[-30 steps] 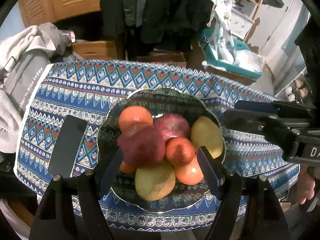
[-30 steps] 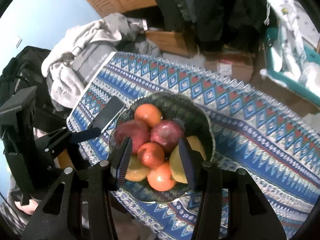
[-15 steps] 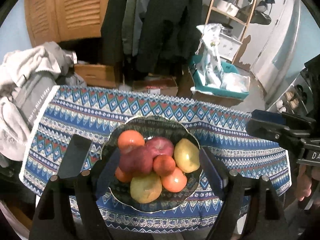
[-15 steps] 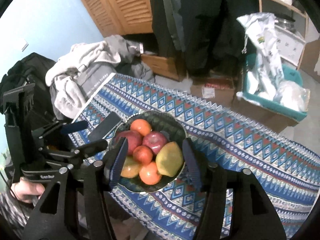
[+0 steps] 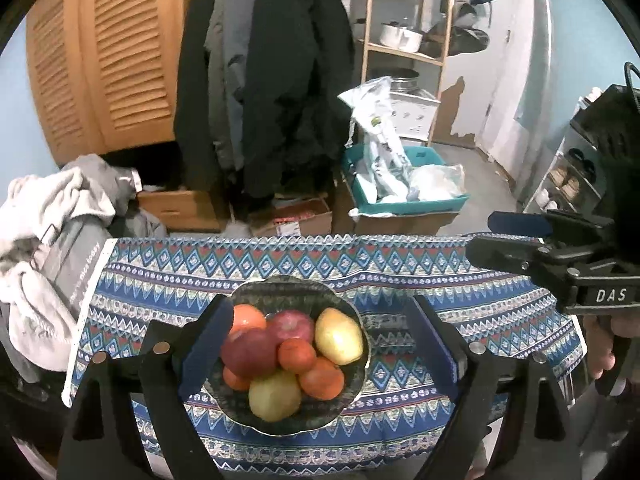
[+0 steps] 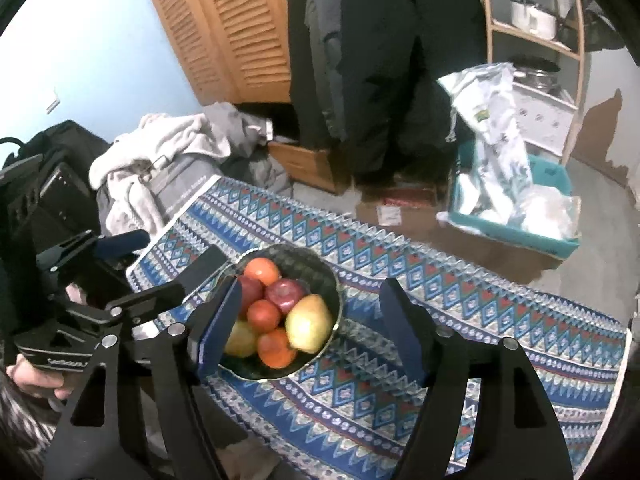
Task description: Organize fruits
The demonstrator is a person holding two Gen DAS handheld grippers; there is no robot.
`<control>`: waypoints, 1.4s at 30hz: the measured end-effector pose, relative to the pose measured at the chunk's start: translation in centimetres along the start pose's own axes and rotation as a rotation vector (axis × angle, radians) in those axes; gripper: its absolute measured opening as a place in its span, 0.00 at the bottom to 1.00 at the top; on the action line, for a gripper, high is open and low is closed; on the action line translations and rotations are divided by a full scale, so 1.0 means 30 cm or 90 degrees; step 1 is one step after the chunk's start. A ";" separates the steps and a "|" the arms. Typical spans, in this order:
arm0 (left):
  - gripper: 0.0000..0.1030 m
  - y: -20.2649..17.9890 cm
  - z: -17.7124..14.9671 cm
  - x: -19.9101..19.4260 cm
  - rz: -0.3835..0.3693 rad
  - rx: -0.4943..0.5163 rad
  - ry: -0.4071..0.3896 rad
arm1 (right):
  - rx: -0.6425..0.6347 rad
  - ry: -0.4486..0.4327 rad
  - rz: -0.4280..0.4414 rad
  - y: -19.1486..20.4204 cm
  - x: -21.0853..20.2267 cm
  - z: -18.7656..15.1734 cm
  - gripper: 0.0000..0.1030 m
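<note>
A dark glass bowl [image 5: 352,396] [image 6: 336,300] sits on a table under a blue patterned cloth [image 5: 400,268] [image 6: 460,320]. Heaped in it are red apples [image 5: 250,354] [image 6: 285,293], oranges [image 5: 322,378] [image 6: 276,349] and yellow pears [image 5: 339,341] [image 6: 308,329]. My left gripper [image 5: 316,344] hangs well above the bowl, its jaws opening, nothing between them. My right gripper [image 6: 310,324] is also raised over the table, jaws opening and empty. Each gripper shows at the edge of the other's view, the right gripper [image 5: 552,256] and the left gripper [image 6: 120,276].
Grey and white clothes [image 5: 48,220] [image 6: 160,160] are piled at the table's left end. Behind the table stand cardboard boxes [image 5: 296,216], a teal bin [image 5: 408,200] [image 6: 516,228] with plastic bags, hanging dark coats [image 5: 280,80] and a wooden shelf [image 5: 408,20].
Both grippers have risen and drawn back from the bowl, which now looks smaller. The jaws of both have spread wider, the right ones most. The fruit stays in the bowl.
</note>
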State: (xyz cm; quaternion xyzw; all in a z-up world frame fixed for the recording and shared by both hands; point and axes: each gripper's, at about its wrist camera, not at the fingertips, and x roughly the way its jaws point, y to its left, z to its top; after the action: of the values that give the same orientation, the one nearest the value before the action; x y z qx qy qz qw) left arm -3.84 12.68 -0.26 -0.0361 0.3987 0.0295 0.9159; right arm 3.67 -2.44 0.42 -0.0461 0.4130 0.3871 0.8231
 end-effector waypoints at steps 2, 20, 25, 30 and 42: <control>0.90 -0.015 0.005 -0.010 0.000 0.006 -0.004 | 0.003 -0.008 -0.009 -0.013 -0.021 -0.005 0.76; 0.93 -0.089 0.023 -0.017 0.014 0.035 -0.007 | 0.004 -0.030 -0.061 -0.118 -0.090 -0.081 0.78; 0.93 -0.103 0.018 -0.013 0.016 0.039 -0.003 | 0.008 -0.027 -0.065 -0.128 -0.090 -0.091 0.78; 0.93 -0.105 0.018 -0.010 0.021 0.037 -0.004 | 0.001 -0.031 -0.066 -0.123 -0.097 -0.092 0.78; 0.96 -0.108 0.018 -0.006 0.026 0.029 -0.004 | 0.001 -0.034 -0.069 -0.122 -0.109 -0.091 0.78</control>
State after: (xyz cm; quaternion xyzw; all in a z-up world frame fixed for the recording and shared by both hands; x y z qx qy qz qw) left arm -3.29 9.49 0.37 -0.0072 0.3972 0.0393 0.9169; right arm 3.21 -8.01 0.08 -0.0575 0.3878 0.3428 0.8537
